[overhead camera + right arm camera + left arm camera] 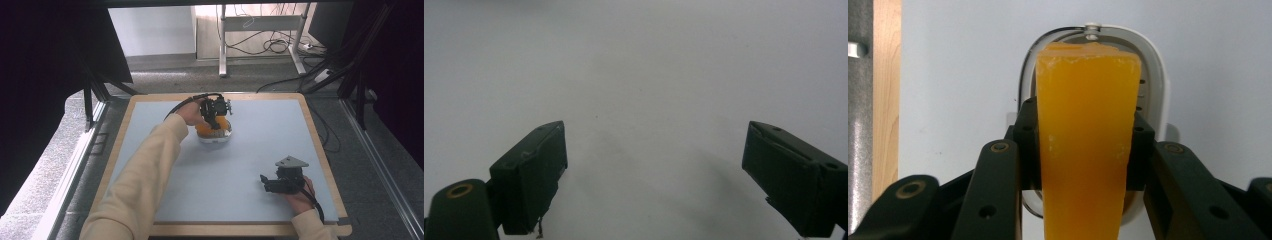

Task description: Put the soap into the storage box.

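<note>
The left claw (1083,145) is clamped on a translucent orange wedge-shaped block (1084,145), its two black jaws pressing the block's sides. Just beyond and beneath that claw sits a white rounded plastic tray (1154,85) on the pale blue worktop (260,150), the block's far end over it. The right claw (654,175) rests well apart from the left one, jaws spread wide with nothing but bare worktop between them.

My left gripper (1083,145): matt black plastic jaws on a waxy, translucent orange block (1083,140); glossy white plastic dish (1153,85); matt grey-blue tabletop (260,150), wooden edge.
</note>
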A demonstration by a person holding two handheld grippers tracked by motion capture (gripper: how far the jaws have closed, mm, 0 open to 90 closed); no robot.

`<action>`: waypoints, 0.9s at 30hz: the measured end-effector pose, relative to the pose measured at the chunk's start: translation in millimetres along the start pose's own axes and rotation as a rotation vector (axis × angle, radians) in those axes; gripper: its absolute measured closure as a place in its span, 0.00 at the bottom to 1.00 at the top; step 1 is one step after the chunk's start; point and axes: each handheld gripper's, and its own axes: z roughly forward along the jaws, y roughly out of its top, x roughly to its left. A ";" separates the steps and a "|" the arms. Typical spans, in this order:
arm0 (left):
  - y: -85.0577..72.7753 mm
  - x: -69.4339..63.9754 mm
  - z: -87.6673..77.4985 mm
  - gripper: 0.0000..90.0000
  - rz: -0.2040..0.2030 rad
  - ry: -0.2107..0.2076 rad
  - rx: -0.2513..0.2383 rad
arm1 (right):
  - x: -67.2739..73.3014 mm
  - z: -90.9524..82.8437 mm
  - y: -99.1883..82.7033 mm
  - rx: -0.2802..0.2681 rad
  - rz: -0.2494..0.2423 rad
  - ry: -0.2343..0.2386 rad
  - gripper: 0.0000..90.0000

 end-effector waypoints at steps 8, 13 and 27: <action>2.8 0.5 5.8 0.69 0.014 -0.005 0.005 | 0.5 1.2 -0.1 0.003 -0.002 0.003 0.13; 5.3 -0.1 9.9 0.69 0.014 0.009 -0.002 | 1.1 1.2 -0.4 0.004 -0.003 0.003 0.13; -4.0 6.9 -12.8 0.33 -0.095 0.103 -0.160 | 2.9 2.2 -0.5 0.011 -0.010 0.010 0.13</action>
